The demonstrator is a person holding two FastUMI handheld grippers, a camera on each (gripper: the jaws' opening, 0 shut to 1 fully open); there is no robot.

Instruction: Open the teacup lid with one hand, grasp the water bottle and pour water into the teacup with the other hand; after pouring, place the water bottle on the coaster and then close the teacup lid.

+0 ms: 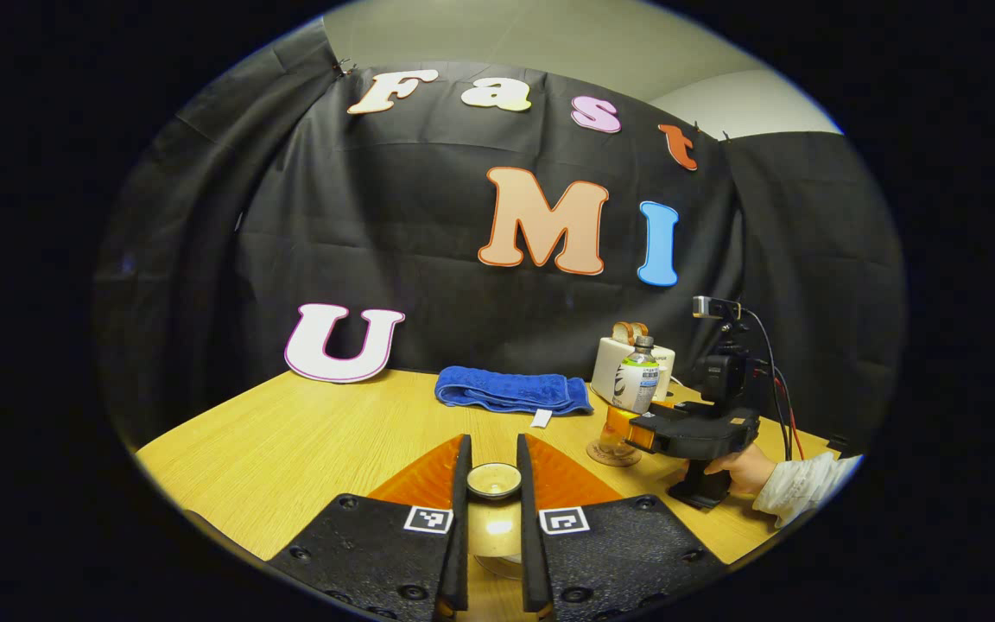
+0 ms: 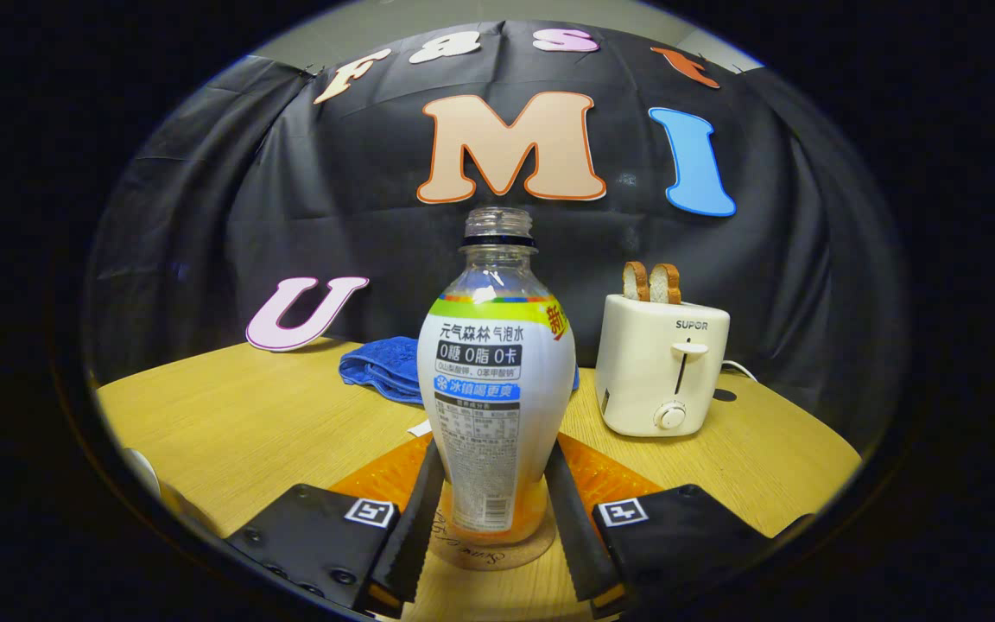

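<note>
Slippage threatens: right gripper grasps the water bottle low over the coaster, left gripper clamps the teacup lid.

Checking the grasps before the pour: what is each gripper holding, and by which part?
Left gripper: the teacup lid, by its rim. Right gripper: the water bottle, low on its body.
</note>
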